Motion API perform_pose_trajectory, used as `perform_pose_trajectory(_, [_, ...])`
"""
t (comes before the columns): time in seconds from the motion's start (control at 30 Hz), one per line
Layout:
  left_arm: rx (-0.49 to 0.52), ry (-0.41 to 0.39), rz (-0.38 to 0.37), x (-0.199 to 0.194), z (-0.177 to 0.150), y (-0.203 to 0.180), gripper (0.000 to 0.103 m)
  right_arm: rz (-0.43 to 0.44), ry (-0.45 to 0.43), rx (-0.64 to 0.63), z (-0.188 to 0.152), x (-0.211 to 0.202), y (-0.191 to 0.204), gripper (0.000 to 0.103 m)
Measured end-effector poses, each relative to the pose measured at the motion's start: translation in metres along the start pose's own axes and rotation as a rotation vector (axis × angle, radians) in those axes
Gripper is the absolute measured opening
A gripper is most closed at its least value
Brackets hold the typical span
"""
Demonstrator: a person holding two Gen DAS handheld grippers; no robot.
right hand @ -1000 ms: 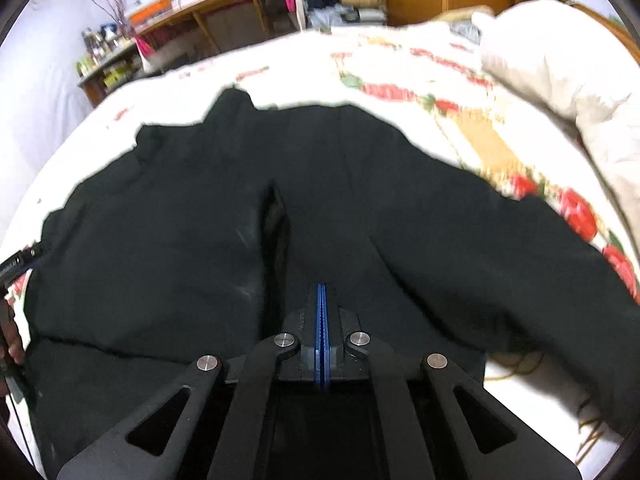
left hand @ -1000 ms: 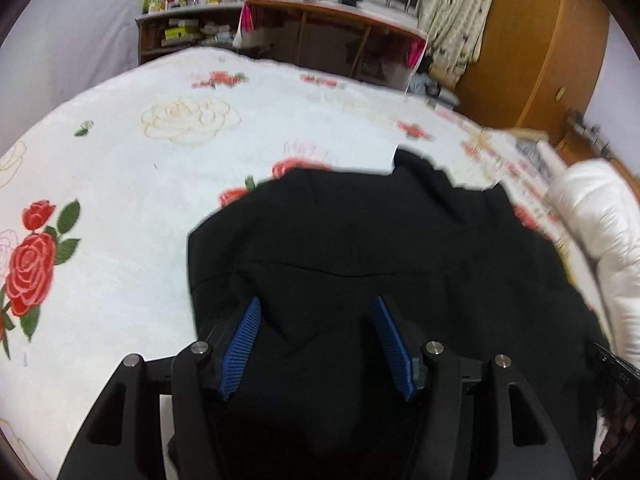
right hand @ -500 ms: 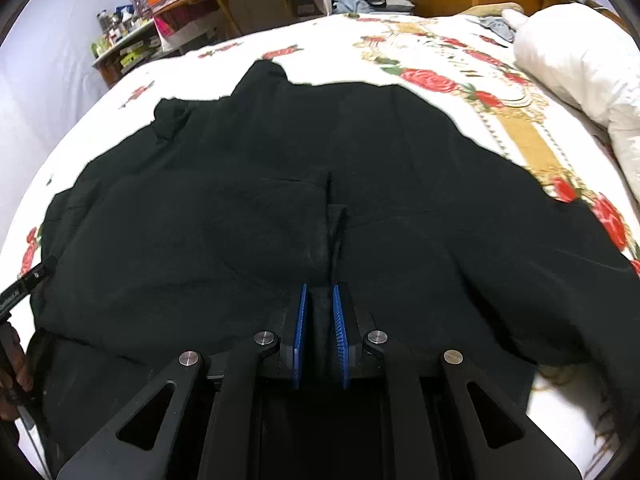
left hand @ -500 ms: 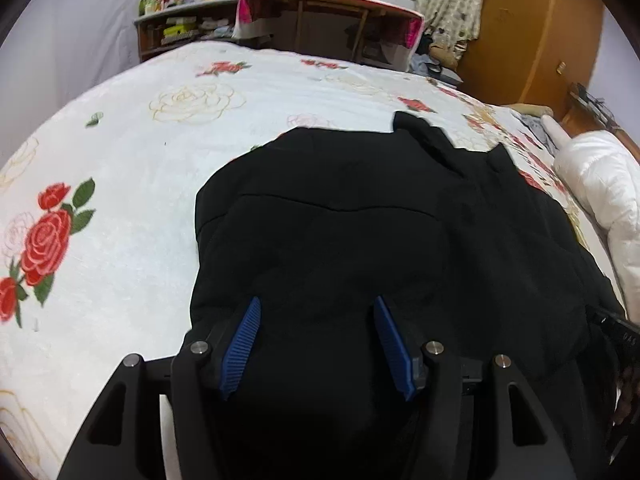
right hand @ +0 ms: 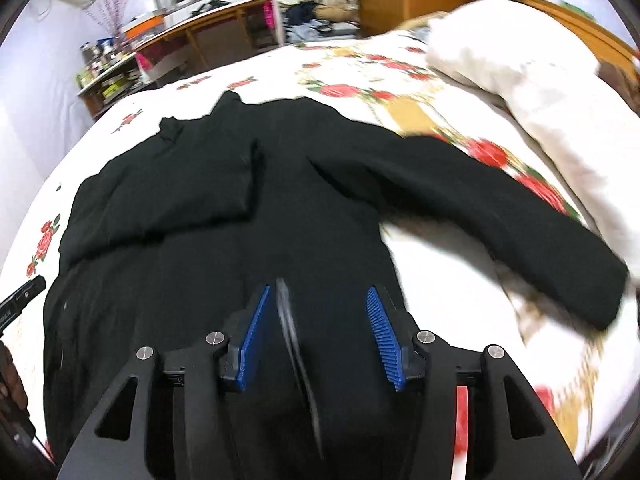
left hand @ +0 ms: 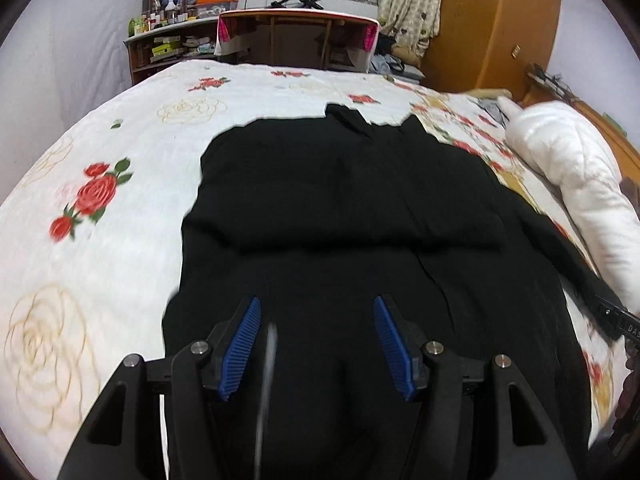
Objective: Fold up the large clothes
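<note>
A large black coat lies spread on the bed, collar at the far end. Its left side is folded inward across the body. Its right sleeve stretches out to the right over the bedspread. My left gripper is open and empty, above the coat's near part. My right gripper is open and empty, above the coat's lower middle. A blurred thin edge of cloth or cord hangs between the right gripper's blue pads.
The bed has a white bedspread with roses. A white quilt lies along the right side. A wooden desk, shelves with bottles and a wooden wardrobe stand beyond the bed's far edge.
My right gripper went from shut to open, letting go of the coat, and drew back. My left gripper stayed open and pulled back toward the coat's hem.
</note>
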State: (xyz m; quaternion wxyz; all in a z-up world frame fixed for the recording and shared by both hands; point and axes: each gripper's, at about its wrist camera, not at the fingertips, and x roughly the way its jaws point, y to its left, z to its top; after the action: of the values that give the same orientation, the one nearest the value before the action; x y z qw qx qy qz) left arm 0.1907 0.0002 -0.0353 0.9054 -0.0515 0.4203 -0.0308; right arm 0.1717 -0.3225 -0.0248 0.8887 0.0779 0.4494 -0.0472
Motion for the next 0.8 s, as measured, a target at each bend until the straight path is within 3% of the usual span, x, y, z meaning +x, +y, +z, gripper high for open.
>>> perform_pose_trajectory(0.37, [0.020, 0.012, 0.020, -0.056, -0.036, -0.013, 0.060, -0.072, -0.012, 0.151, -0.052, -0.061, -0.068, 0.050])
perform_pose_trajectory(0.8, [0.096, 0.024, 0.022, -0.033, -0.019, -0.048, 0.060, -0.082, 0.005, 0.335, -0.054, -0.037, -0.140, 0.050])
